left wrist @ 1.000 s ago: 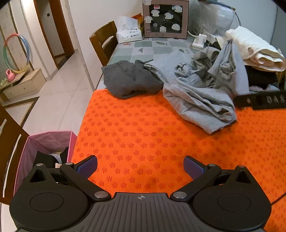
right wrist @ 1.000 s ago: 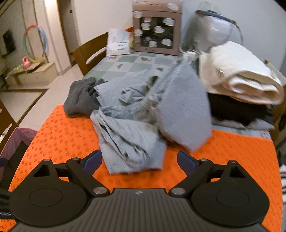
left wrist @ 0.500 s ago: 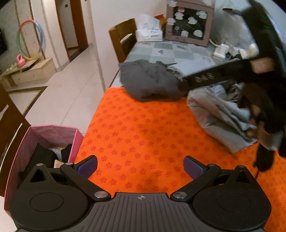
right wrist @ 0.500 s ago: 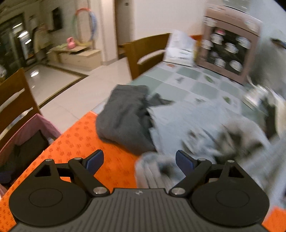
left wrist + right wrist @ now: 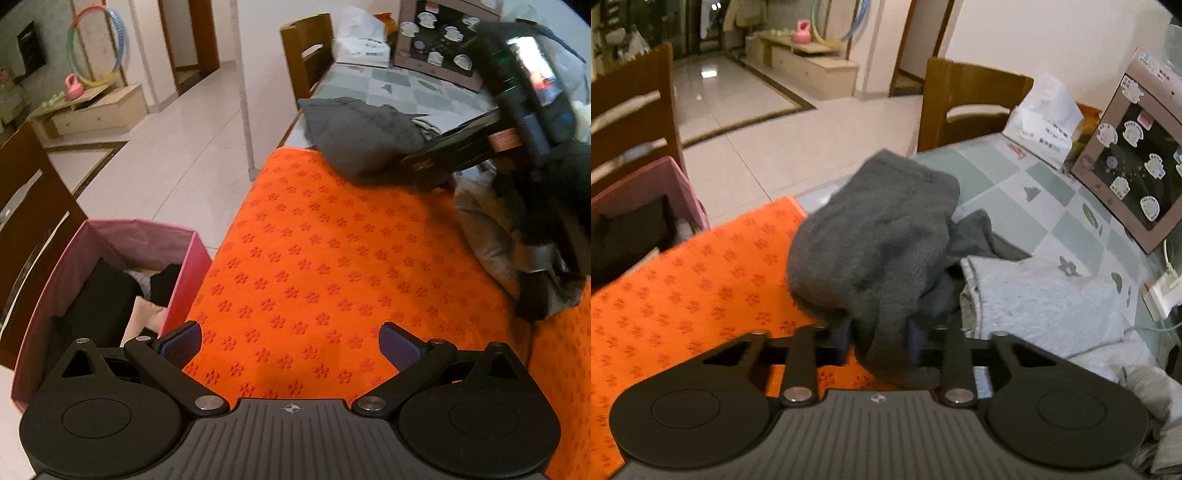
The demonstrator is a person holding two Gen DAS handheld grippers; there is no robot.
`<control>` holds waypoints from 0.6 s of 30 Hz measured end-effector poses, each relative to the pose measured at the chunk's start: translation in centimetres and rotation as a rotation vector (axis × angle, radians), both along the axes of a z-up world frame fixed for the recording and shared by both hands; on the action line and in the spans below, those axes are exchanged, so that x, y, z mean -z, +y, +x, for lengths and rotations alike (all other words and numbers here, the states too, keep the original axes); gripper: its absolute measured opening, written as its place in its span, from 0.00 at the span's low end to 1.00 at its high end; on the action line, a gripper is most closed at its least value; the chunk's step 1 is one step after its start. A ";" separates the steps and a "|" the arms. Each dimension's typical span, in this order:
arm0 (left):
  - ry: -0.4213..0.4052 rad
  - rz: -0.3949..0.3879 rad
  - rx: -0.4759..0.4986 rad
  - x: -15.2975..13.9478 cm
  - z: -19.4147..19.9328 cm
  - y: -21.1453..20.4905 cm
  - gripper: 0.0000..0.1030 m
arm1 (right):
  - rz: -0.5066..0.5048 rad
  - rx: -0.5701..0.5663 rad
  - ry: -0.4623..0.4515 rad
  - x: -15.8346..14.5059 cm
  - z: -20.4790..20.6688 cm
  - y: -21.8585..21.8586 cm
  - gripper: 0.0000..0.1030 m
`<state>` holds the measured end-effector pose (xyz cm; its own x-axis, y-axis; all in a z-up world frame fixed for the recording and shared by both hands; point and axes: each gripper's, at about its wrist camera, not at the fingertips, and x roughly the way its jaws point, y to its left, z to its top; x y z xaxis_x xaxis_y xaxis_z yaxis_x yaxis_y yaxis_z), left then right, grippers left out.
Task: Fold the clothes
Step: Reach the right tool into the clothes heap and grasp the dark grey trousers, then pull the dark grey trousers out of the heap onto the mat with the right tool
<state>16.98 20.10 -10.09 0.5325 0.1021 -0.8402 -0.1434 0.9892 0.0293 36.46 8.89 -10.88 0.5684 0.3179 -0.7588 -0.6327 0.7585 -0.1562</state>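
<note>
My left gripper point(image 5: 290, 341) fills the bottom of the frame, its jaws spread wide with only the orange mat point(image 5: 332, 258) between them. The mat covers the near end of the bench point(image 5: 402, 86). At upper centre a dark grey garment point(image 5: 358, 136) lies bunched on the mat's far edge. My right gripper point(image 5: 436, 164) reaches in from the upper right, its tip at that garment. Below it, at the right edge, lies a light grey garment point(image 5: 491, 240). At lower left, beside the bench, stands a pink bin point(image 5: 147, 236) with clothes in it.
</note>
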 end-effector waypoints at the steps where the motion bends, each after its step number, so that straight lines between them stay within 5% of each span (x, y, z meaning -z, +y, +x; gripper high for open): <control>1: 0.002 -0.001 -0.007 0.0 -0.1 0.1 0.99 | 0.010 -0.002 -0.014 -0.7 -0.4 -0.2 0.26; 9: -0.023 0.012 -0.035 -0.8 -1.1 0.8 0.99 | 0.154 0.004 -0.046 -8.2 -5.4 -4.7 0.23; 18: -0.089 0.043 -0.057 -2.8 -3.3 2.1 0.99 | 0.261 -0.037 -0.011 -14.8 -17.6 -9.9 0.22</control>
<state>13.67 22.21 -7.28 0.5975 0.1690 -0.7839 -0.2033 0.9775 0.0558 18.81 -0.99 3.94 0.5608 0.5230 -0.6419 -0.6602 0.7503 0.0346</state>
